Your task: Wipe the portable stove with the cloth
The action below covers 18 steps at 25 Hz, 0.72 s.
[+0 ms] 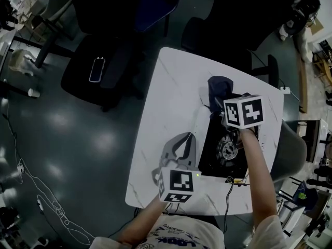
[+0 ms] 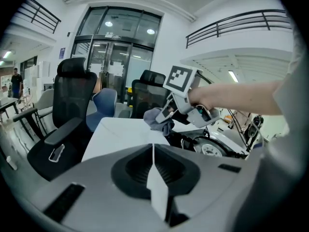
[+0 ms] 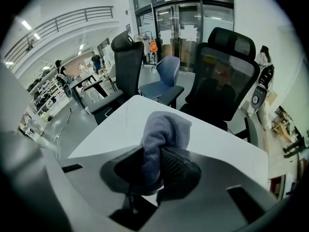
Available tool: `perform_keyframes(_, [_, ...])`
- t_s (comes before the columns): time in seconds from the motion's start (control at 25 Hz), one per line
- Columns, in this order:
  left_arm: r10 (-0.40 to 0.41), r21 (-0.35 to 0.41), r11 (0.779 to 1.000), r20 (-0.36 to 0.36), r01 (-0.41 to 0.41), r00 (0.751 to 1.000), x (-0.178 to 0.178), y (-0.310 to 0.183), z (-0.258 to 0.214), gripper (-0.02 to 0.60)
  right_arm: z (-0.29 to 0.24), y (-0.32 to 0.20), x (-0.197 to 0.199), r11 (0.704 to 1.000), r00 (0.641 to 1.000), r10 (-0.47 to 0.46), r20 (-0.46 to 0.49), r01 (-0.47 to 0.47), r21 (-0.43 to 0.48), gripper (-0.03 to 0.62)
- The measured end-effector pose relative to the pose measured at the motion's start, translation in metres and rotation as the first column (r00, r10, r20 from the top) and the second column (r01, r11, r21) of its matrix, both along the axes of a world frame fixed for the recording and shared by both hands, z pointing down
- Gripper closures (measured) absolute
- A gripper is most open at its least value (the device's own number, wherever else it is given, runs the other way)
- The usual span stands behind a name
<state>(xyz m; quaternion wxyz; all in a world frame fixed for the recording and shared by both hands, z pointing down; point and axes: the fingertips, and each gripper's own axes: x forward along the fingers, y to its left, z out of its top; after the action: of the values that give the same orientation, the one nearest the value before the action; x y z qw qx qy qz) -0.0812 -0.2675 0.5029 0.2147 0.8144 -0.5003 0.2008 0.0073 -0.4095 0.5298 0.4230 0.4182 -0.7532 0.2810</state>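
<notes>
The black portable stove [image 1: 223,148] sits on the right half of the white table [image 1: 166,92], its round burner showing. My right gripper [image 1: 220,108] hovers over the stove's far end, shut on the grey-blue cloth [image 1: 220,87], which bunches up past its jaws. In the right gripper view the cloth [image 3: 163,134] sticks up from between the jaws of that gripper [image 3: 152,170]. My left gripper [image 1: 188,139] is shut with nothing in it, just left of the stove. Its own view shows the left gripper [image 2: 153,151], the right gripper [image 2: 170,114], the cloth [image 2: 153,117] and the stove [image 2: 212,146].
Black office chairs [image 1: 93,61] ring the table's far side; one seat carries a phone [image 1: 96,69]. Another chair [image 1: 290,149] stands close at the right. A cable [image 1: 228,191] runs off the table's near edge by the stove.
</notes>
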Motion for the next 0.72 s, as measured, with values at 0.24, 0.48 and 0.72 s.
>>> perform_keyframes(0.24, [0.023, 0.002, 1.0, -0.006, -0.023, 1.0, 0.005, 0.004, -0.001, 0.56, 0.002, 0.004, 0.023, 0.998, 0.998, 0.057, -0.018, -0.057, 0.005, 0.499])
perform_keyframes(0.48, [0.044, 0.002, 0.999, -0.006, -0.044, 0.999, 0.021, 0.005, -0.001, 0.56, 0.003, 0.008, 0.049, 0.997, 0.996, 0.08, -0.037, -0.079, 0.016, 0.499])
perform_keyframes(0.72, [0.058, 0.012, 0.998, 0.015, -0.059, 0.998, 0.043, 0.016, -0.006, 0.56, 0.004, 0.016, 0.077, 0.995, 0.995, 0.098, -0.033, -0.097, 0.017, 0.499])
